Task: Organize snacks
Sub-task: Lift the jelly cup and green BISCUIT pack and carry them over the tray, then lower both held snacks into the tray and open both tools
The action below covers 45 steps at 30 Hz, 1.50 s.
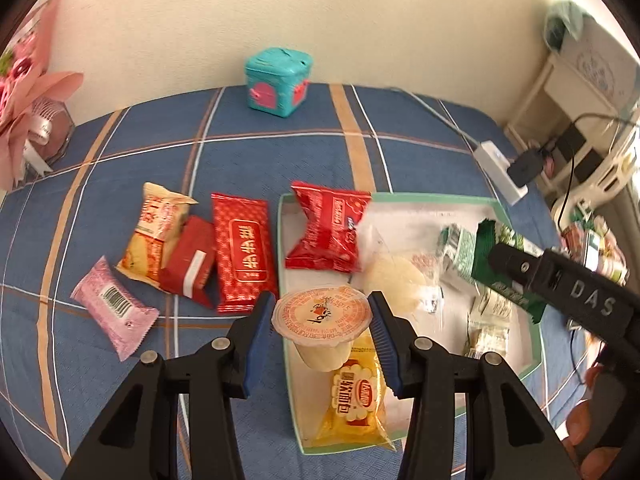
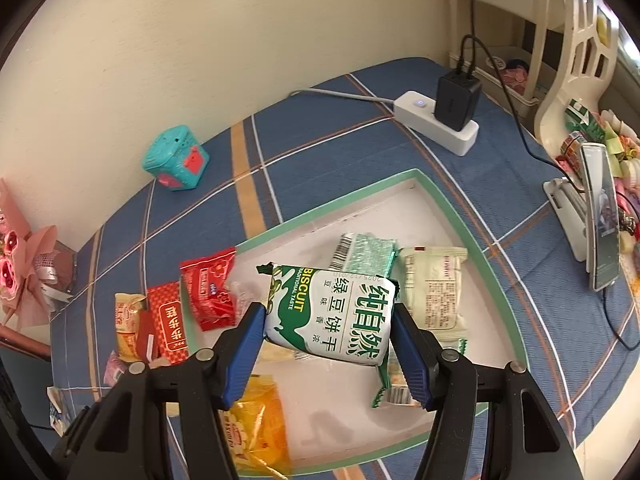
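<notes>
Take the green-rimmed tray (image 1: 516, 216) as your marker and read across from its left. Well to the left of it on the blue plaid cloth (image 1: 260, 152) lies the pink packet (image 1: 114, 307), then the yellow-and-cream packet (image 1: 154, 236), the small dark red packet (image 1: 188, 262) tucked against it, and the long red packet (image 1: 244, 252) just beside the tray's left rim; these four look like the ones yet to be gathered. The crinkled red packet (image 1: 326, 232) lies across the tray's far left corner, partly over the rim. Your left gripper (image 1: 322, 340) hangs over the tray's near left part with its jaws pinching the jelly cup (image 1: 320, 320) by the sides, foil lid up, which keeps it upright and, I judge, ready to set down; under it in the tray lies the yellow bread packet (image 1: 354, 396). Toward the tray's middle sits a clear-wrapped pale round cake (image 1: 394, 276). Over the tray's right part your right gripper (image 2: 330, 334) has its jaws closed on the green biscuit packet (image 2: 332, 312), gripped across its width and held clear above the tray floor, label toward the camera. Behind it in the tray lie a mint-green packet (image 2: 366, 254) and a cream packet (image 2: 434, 292). Both held snacks seem bound for bare patches of the tray, so lower each where nothing lies beneath.
</notes>
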Tool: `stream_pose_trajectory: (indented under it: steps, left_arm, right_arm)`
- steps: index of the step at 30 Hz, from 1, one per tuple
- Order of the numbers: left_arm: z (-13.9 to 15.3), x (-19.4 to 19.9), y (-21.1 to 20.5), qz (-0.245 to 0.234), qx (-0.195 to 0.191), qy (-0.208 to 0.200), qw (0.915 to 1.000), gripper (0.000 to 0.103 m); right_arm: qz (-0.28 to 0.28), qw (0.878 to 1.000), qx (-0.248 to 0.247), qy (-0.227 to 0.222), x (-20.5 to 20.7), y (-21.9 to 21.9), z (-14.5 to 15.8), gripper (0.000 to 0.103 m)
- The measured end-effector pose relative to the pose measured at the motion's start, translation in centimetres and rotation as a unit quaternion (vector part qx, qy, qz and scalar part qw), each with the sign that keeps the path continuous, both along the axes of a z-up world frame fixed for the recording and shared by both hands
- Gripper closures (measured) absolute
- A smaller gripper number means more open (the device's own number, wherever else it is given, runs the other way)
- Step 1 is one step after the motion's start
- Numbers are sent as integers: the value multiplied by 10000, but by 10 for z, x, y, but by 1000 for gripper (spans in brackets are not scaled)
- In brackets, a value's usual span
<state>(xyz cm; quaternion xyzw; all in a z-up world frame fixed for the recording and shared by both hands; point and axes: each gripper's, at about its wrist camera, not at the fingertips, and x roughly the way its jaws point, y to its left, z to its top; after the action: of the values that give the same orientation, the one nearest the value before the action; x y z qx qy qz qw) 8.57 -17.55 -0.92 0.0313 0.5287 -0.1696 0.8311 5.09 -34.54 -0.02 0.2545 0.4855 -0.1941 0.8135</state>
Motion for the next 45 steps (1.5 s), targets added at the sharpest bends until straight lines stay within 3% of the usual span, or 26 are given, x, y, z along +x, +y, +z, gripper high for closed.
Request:
stream_pose_trajectory:
  steps: [7,16,25,33,35,38,45]
  left_arm:
    - [-14,7,-10,-22,84,15,10000,54]
    - [-43,15,-23,-92,313,241,9992,54]
    - [-56,18,-27,-131,407,294,9987,54]
    - [-57,18,-28,-143,420,299,9986,53]
    - [-56,18,-29,-163,452,268,9985,51]
    - [-53,19,-28,-156,435,256,9986,36]
    - [-45,19,-24,-86,272,362,9989,31]
  right_arm:
    - [-7,10000,23,72,0,-5,-4,37]
    - [-24,9987,159,486,8,-6,-35,37]
    - [-82,9962,178,845,10,-9,-61,37]
    - [-188,9956,254,882,8,-12,-71,35]
    - [-192,9955,274,890,10,-12,-73,35]
    - [-200,9955,243,889,13,-13,-74,30]
    - [-222,9957,215,877,11,-13,-74,25]
